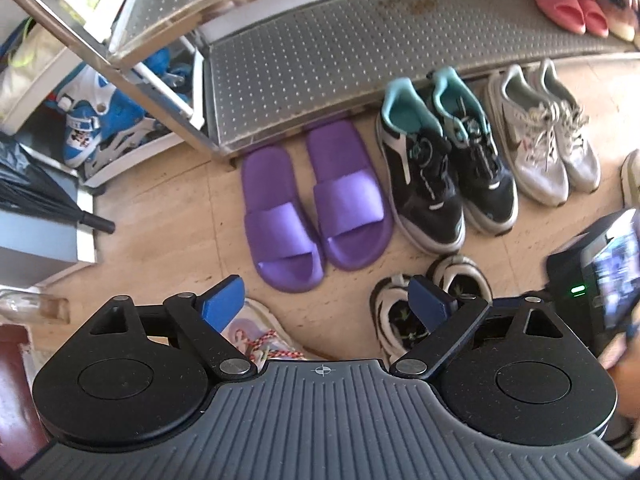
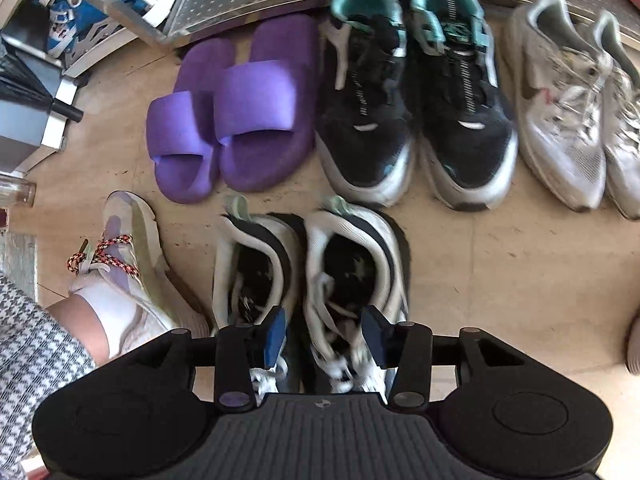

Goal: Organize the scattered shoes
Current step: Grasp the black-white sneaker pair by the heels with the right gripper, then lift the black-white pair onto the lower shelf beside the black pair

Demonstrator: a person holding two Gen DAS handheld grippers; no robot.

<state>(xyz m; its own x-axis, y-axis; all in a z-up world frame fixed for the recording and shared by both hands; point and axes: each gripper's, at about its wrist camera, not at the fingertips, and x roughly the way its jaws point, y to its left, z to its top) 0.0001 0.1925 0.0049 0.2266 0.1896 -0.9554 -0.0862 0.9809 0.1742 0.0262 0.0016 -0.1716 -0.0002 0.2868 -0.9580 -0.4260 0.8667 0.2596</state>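
Left wrist view: nearest the camera is the left gripper (image 1: 324, 300), its blue-padded fingers (image 1: 224, 300) spread wide with nothing between them, hanging above bare floor (image 1: 168, 208). Just beyond its right finger lies the white-and-black pair (image 1: 424, 304) of sneakers, apart from the row. Farther off, along the foot of the metal shoe rack (image 1: 360, 64), stand the purple slippers (image 1: 316, 200), the black-and-teal sneakers (image 1: 444, 160) and the grey sneakers (image 1: 540, 132), side by side with toes toward the camera. Red slippers (image 1: 568, 0) sit on the rack's shelf at far right. At the right edge the right gripper's body shows, blurred.

Right wrist view: nearest is the right gripper (image 2: 326, 338), its fingers (image 2: 276, 336) part-way closed and straddling the inner sides of the white-and-black pair (image 2: 312, 272), over the gap where the two shoes meet. Blur and the gripper body hide whether the pads press on the shoes, so I cannot tell whether they are pinched. To the left is the person's own shoe (image 2: 128, 256) with a patterned lace.

Judging by this, three pairs on the floor are already lined up. The white-and-black pair is paired but stands in front of the row, so placing it seems to be what remains here.
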